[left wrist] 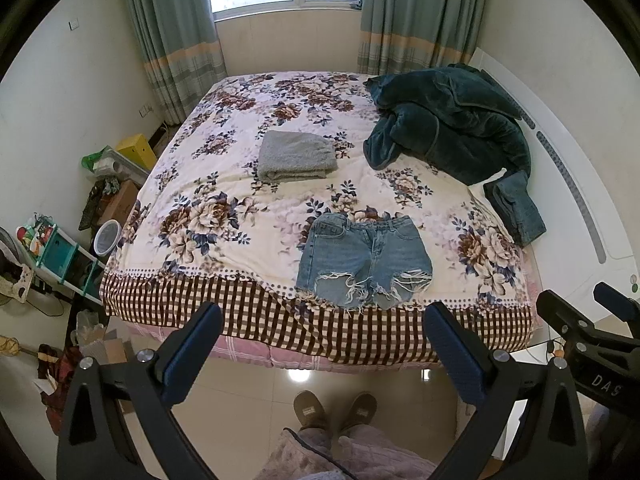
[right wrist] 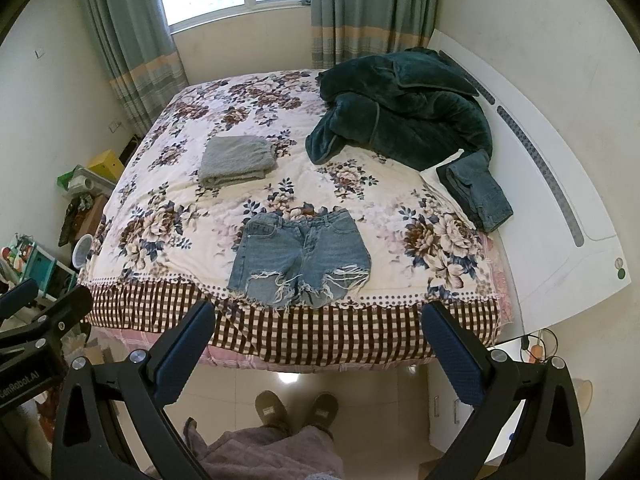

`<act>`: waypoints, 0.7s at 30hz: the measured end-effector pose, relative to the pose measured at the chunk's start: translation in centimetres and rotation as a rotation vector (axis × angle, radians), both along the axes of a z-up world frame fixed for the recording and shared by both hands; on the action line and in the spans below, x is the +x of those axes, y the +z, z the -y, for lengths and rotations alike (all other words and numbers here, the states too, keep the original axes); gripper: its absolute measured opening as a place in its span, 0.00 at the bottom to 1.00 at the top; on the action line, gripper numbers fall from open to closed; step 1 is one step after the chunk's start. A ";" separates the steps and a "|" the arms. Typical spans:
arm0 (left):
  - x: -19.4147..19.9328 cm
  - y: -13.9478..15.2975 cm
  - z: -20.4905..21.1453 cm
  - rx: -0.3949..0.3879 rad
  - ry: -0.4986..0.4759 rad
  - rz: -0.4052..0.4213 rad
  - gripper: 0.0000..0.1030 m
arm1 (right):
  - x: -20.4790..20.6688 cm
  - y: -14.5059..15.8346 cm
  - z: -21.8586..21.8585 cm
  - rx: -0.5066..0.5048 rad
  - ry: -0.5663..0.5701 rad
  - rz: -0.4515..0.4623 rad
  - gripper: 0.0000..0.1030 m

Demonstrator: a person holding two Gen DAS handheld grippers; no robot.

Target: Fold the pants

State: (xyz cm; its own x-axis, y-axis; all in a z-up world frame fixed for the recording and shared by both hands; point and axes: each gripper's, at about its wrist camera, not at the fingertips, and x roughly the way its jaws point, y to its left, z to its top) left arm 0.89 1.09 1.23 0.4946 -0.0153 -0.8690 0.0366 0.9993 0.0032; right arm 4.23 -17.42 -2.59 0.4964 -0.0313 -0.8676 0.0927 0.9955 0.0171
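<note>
Frayed light-blue denim shorts [left wrist: 365, 258] lie flat on the floral bed [left wrist: 224, 184] near its front edge, waistband away from me; they also show in the right wrist view [right wrist: 301, 254]. My left gripper [left wrist: 322, 328] is open and empty, held above the floor in front of the bed, short of the shorts. My right gripper [right wrist: 318, 326] is also open and empty at the same distance. The right gripper's body shows at the right of the left wrist view [left wrist: 588, 340].
A folded grey garment [left wrist: 296, 156] lies mid-bed. A dark green blanket [left wrist: 448, 120] is heaped at the back right, with folded dark jeans [left wrist: 516, 206] beside it. A white headboard [left wrist: 580, 184] runs along the right. Clutter [left wrist: 60, 248] stands left of the bed. My slippered feet [left wrist: 334, 408] are on the tiled floor.
</note>
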 end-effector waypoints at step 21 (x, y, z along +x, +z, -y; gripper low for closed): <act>0.2 1.2 1.2 -0.012 0.006 0.000 1.00 | 0.0 0.5 -0.3 -0.004 0.001 0.003 1.00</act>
